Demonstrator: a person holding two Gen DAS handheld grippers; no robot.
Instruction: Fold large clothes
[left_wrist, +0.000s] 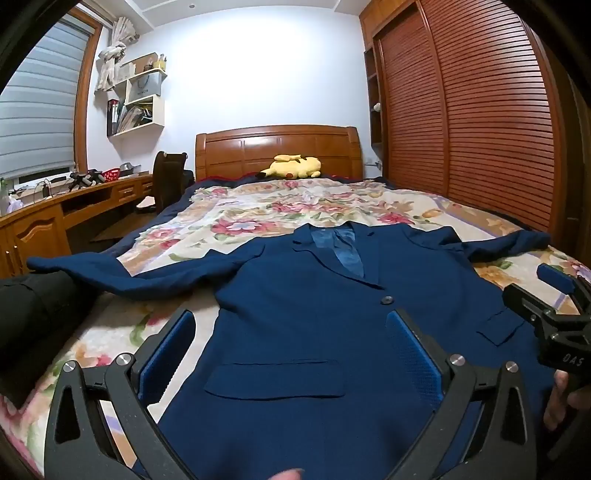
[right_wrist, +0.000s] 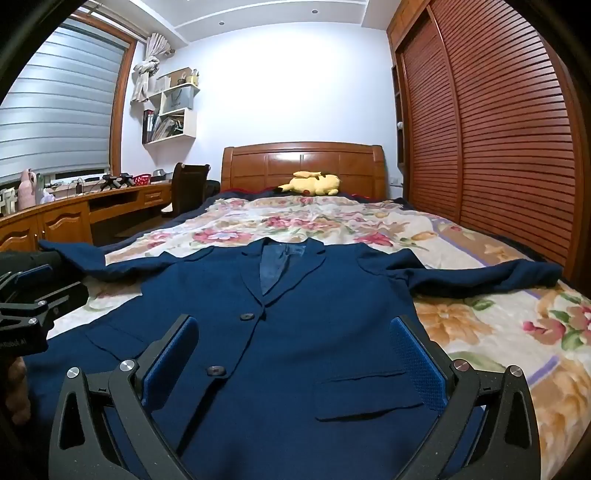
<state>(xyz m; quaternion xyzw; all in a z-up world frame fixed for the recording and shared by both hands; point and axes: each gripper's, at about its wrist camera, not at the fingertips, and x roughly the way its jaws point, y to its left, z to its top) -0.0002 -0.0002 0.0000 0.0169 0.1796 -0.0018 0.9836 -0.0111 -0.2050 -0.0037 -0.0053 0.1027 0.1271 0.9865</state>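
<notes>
A navy blue suit jacket (left_wrist: 314, 295) (right_wrist: 295, 314) lies flat and face up on the bed, collar toward the headboard, both sleeves spread out to the sides. My left gripper (left_wrist: 291, 328) hovers open above the jacket's near left part, over a flap pocket, with nothing between its blue pads. My right gripper (right_wrist: 295, 332) hovers open above the near right part, close to the two front buttons, also holding nothing. Each gripper shows at the edge of the other's view, the right gripper (left_wrist: 554, 295) and the left gripper (right_wrist: 33, 291).
The bed carries a floral blanket (left_wrist: 258, 214) (right_wrist: 498, 332). A yellow plush toy (left_wrist: 293, 167) (right_wrist: 314, 183) lies by the wooden headboard (left_wrist: 277, 147). A louvred wardrobe (left_wrist: 461, 110) runs along the right side. A wooden desk (left_wrist: 74, 206) and a dark chair (left_wrist: 170, 177) stand on the left.
</notes>
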